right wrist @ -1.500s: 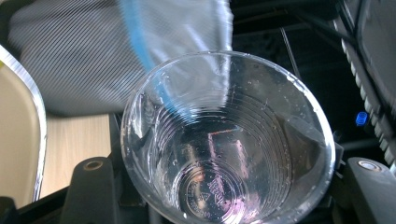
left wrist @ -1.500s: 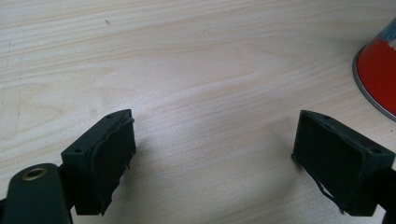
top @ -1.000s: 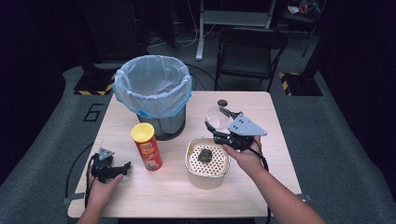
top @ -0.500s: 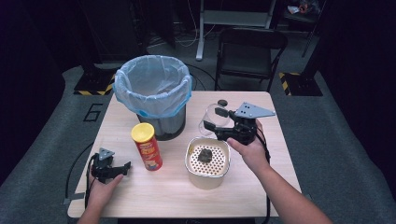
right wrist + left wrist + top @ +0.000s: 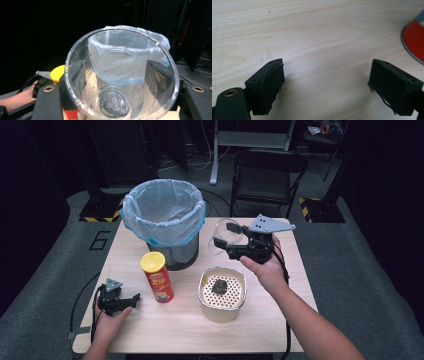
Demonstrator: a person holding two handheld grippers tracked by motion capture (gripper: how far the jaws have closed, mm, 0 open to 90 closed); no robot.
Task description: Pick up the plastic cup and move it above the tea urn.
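My right gripper (image 5: 223, 243) is shut on a clear plastic cup (image 5: 225, 234) and holds it tilted in the air, just right of the bin. In the right gripper view the cup (image 5: 120, 75) looks empty, its mouth towards the camera, and the jaws press on its two sides. My left gripper (image 5: 131, 300) rests on the table (image 5: 165, 325) at the front left, its jaws open with nothing between them (image 5: 327, 85). A red chips can with a yellow lid (image 5: 157, 277) stands just right of the left gripper, and its base shows in the left gripper view (image 5: 414, 37).
A dark bin with a pale blue liner (image 5: 162, 215) stands at the table's back left. A cream perforated container (image 5: 222, 307) holding a dark lump (image 5: 219, 286) sits below the raised cup. A folding chair (image 5: 267, 175) stands behind the table.
My right gripper has risen from beside the cream container with the cup in it and now hangs higher, closer to the bin. The left gripper has stayed where it was.
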